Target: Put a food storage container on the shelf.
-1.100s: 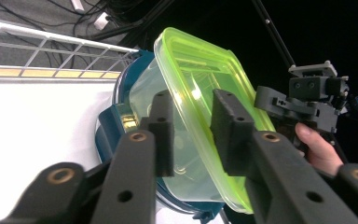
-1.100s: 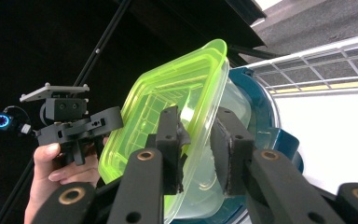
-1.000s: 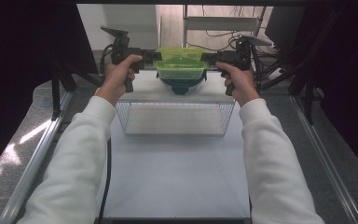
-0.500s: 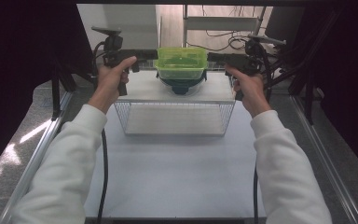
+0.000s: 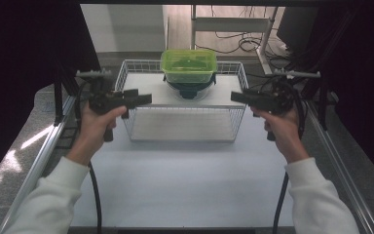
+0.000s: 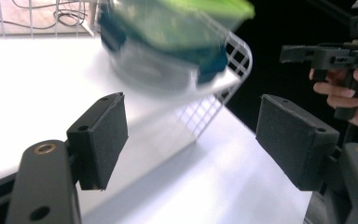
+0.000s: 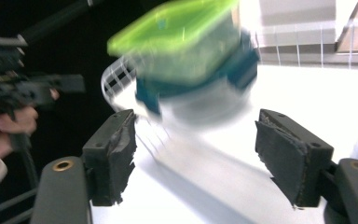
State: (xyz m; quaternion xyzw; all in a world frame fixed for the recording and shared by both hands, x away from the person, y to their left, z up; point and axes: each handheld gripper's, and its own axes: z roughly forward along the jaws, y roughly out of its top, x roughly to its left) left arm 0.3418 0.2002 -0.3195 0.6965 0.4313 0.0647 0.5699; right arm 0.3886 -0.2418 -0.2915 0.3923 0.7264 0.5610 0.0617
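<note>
I see the green-lidded container stacked on a dark-rimmed clear bowl at the back of the white wire basket on the worktop. My left gripper sits beside the basket's left wall, my right gripper beside its right wall. Both sets of jaws have just been opening and stand wide apart, gripping nothing, clear of the container.

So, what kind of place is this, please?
Probably a lab bench set up for recording handling work. A white table has metal rails along its sides and dark curtains around it, and loose cables lie on the floor behind the wire basket.
</note>
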